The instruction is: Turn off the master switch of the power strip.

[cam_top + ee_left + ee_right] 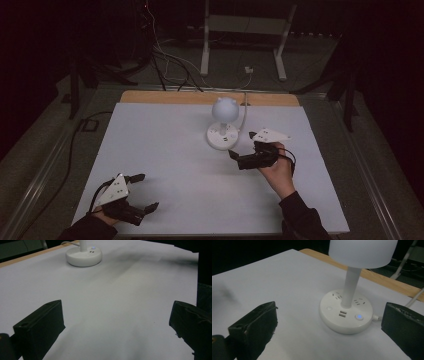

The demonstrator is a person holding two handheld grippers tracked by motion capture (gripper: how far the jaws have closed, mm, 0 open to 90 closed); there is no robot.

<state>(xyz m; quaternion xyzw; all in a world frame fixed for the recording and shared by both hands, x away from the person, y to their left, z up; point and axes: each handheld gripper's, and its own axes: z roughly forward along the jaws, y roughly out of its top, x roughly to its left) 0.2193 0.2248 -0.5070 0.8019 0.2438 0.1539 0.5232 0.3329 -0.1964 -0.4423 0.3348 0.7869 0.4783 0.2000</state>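
On table: smooth white sheet [165, 150] laid over wooden top.
Lamp [223, 125]: matte white plastic, round base, slim stem, rounded shade; stands centre-rear.
Right gripper [241, 148]: jaws spread, just beside base.
Left gripper [143, 191]: jaws spread, near front-left corner, holding nothing.

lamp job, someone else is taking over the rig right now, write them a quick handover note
Right gripper: open, empty, close to the lamp on its near right side, not touching it.
Left gripper: open, empty, at the near left of the white mat, far from the lamp.
Lamp: upright at the mat's far middle, shade looks unlit, a small blue light glows on the base, cord runs off the far edge.
Done: nothing gripped or pressed.
Left: probably closing in on the base buttons.
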